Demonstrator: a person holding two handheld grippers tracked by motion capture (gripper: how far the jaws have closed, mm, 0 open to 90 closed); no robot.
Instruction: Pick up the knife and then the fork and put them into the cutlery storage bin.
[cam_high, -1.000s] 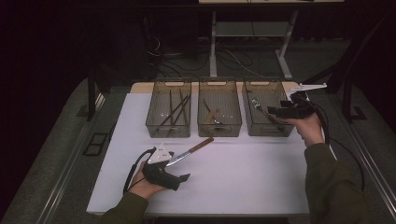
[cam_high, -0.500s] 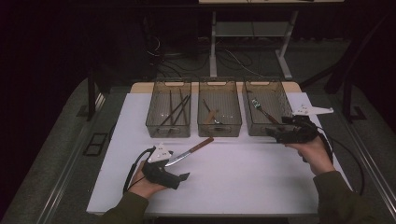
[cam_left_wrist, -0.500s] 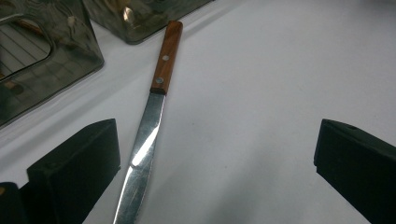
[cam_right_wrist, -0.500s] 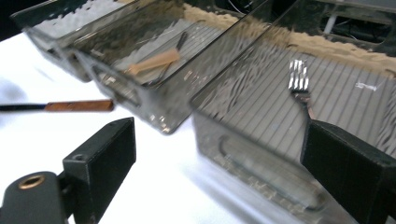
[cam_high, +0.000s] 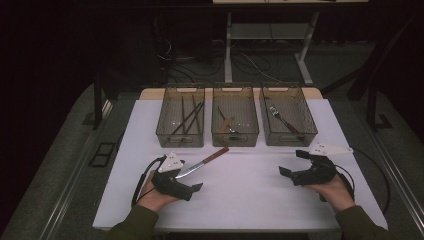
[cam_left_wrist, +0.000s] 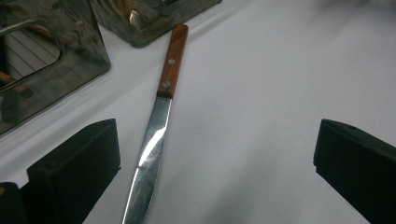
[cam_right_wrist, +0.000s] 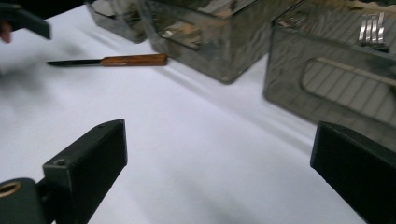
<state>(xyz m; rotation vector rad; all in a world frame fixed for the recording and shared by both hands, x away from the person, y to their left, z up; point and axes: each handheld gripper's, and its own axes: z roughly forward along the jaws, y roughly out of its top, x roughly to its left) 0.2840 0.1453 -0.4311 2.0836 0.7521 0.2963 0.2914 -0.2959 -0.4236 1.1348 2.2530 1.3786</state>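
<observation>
The room is dim, with dark floor and cables trailing round table legs at the back, and the only bright thing is the white tabletop (cam_high: 250, 200) where the person works. The left gripper (cam_high: 192, 180) rests low on that surface near the front edge, its two black jaws standing wide apart with nothing pressed between them; in the left gripper view the blade runs up between the jaws, closer to the left one, but neither pad touches it. That blade belongs to a table knife with a steel blade and a riveted brown wooden handle (cam_high: 202, 162), lying flat on the white top, its tip toward the left gripper and its handle pointing away toward the bins. The right gripper (cam_high: 292, 165), held at the right side of the table, has just been opening its jaws and they now stand wide, with only bare tabletop between them. Beyond the knife stand three smoky, see-through plastic bins in a row: the left bin (cam_high: 180, 136) holds long dark sticks, the middle bin (cam_high: 235, 136) holds a few utensils I cannot make out, its near wall just beside the knife's handle, and the right bin (cam_high: 288, 137) holds a fork with a brown handle (cam_high: 283, 118).
</observation>
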